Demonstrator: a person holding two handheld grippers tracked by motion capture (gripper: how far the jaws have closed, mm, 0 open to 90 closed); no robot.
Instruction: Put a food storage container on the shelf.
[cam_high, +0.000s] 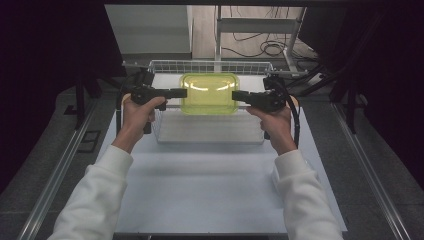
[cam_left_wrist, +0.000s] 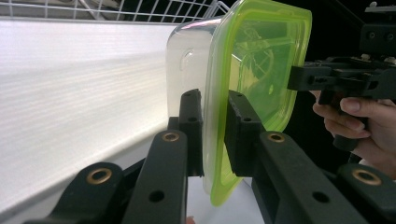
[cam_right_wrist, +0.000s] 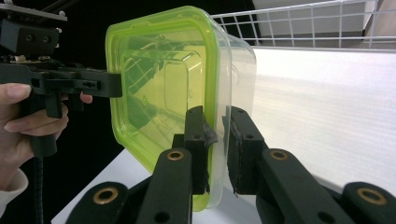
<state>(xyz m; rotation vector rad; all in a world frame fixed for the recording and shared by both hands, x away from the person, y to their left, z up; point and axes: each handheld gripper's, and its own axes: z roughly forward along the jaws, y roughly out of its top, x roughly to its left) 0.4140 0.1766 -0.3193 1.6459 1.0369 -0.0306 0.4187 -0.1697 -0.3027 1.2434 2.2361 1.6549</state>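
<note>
Container, green-lidded, hangs above wire basket, rim edges clenched by left tool and right tool.

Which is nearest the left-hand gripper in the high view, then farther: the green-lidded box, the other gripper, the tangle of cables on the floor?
From the left gripper:
1. Green-lidded box, clamped at its left edge by that gripper.
2. Right gripper, across the box, clamped on its right edge.
3. Floor cables, far behind the wire basket, upper right.
</note>
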